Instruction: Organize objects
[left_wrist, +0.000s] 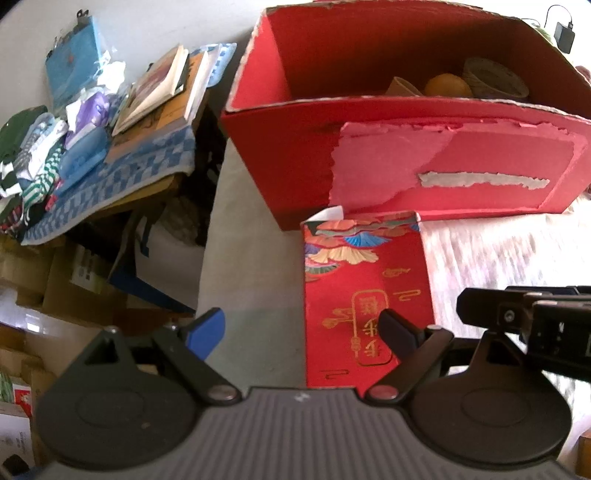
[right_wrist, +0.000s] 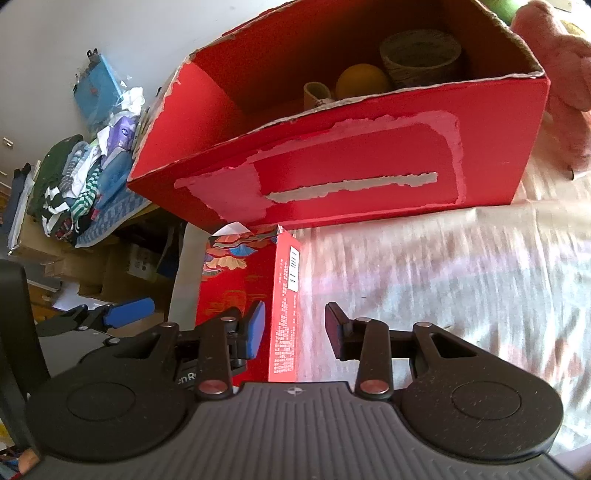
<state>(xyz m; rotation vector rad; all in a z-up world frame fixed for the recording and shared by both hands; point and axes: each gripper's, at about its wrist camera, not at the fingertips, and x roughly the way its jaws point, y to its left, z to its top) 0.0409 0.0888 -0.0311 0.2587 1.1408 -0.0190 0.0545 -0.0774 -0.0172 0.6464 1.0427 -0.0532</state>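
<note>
Red gift box (left_wrist: 365, 295) with gold characters and painted fans lies on the pale cloth (right_wrist: 443, 266) of the bed, its far end touching the front wall of the big red carton (left_wrist: 406, 162). Taking this gift box as the landmark: the left gripper (left_wrist: 299, 328) is at its near end with the jaws spread wide and holding nothing, the black finger (left_wrist: 397, 328) over the printed top face and the blue finger (left_wrist: 207, 328) well to the left of the box, above the floor. Only the left view shows the top face fully, and the right gripper's black body coming in from the right.

The right view shows instead the narrow side panel (right_wrist: 286, 306) with small white print and a barcode (the left camera does not see it). The right gripper (right_wrist: 295, 332) is open too; its blue pad (right_wrist: 255, 332) is on the left of this edge, its black pad (right_wrist: 338, 332) on the right over the cloth. Whether the blue pad touches the box I cannot tell.

Behind the gift box, inside the carton, there are an orange (right_wrist: 362, 81), a woven basket (right_wrist: 421, 55) and a small brown cup (right_wrist: 317, 94). A pink plush toy (right_wrist: 561, 74), seen only in the right view, is beside the carton's right end. Far to the left, a table with a blue checked cloth (left_wrist: 147, 166) carries books (left_wrist: 162, 88) and folded clothes (left_wrist: 33, 162), with cardboard boxes (left_wrist: 66, 288) below.
</note>
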